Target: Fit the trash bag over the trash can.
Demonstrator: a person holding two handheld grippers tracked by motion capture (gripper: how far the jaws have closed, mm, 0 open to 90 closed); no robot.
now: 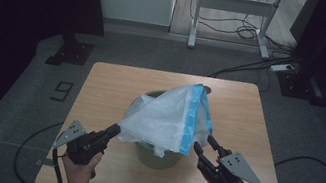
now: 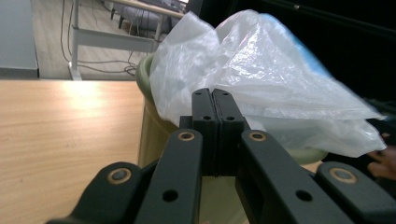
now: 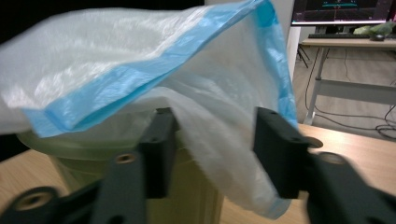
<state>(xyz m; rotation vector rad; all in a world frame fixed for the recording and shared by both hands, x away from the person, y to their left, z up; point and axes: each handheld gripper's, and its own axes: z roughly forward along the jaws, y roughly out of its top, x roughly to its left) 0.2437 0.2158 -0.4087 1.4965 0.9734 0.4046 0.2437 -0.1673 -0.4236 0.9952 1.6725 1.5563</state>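
While my left gripper pinches the bag, my right gripper stands apart around its edge. If I pull before closing, the film may slip and tip the bin.

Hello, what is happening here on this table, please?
A person is fitting a white plastic bag with a blue edge over a small green bin on a wooden table. The left hand-held gripper is shut on the bag's edge at the bin's left side. The right hand-held gripper stands open, with a fold of the bag hanging between its jaws. The bag lies loosely draped over the bin, not yet pulled around the rim.
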